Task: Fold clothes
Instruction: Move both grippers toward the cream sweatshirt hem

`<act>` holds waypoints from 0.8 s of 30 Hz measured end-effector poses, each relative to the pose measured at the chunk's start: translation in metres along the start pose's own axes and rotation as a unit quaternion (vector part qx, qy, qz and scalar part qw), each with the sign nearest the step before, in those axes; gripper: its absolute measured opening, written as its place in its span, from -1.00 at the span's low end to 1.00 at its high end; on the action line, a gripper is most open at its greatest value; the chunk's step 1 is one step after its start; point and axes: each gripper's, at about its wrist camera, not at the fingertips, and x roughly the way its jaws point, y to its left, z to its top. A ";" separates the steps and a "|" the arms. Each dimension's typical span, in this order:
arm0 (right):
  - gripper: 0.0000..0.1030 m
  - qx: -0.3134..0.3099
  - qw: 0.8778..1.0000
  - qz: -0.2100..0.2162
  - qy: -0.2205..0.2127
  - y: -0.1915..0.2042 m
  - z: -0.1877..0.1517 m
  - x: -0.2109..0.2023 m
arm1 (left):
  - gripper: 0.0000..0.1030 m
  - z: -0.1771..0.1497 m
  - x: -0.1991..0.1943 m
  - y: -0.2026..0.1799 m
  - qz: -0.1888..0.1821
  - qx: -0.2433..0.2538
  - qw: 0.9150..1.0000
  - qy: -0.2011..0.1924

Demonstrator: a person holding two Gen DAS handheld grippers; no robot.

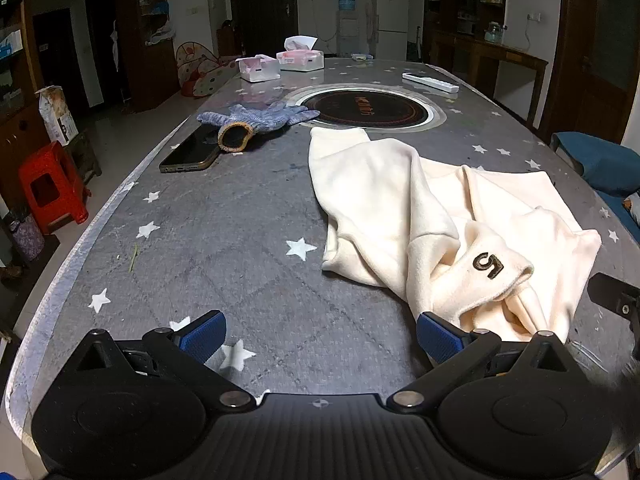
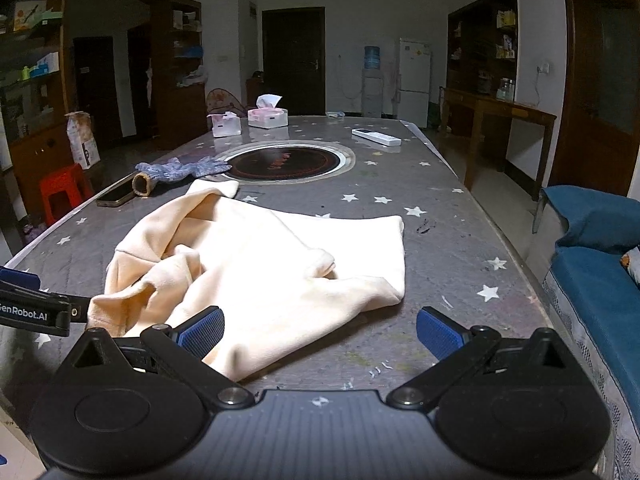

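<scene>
Cream garment [image 2: 256, 264] lay rumpled on the grey starred tabletop [image 1: 224, 216], between my two grippers.
My left gripper [image 1: 320, 336] hung wide and empty, its right pad at the cloth's near corner; my right gripper [image 2: 320, 332] was spread wide too, left pad over the near hem; a knit glove [image 1: 256, 118] and phone [image 1: 192, 150] lay well apart, beside the inset cooktop [image 1: 364, 108].
</scene>
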 end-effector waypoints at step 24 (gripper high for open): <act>1.00 -0.015 1.000 0.008 -0.010 0.012 0.004 -0.002 | 1.00 0.001 0.000 -0.004 -0.005 0.006 1.000 0.001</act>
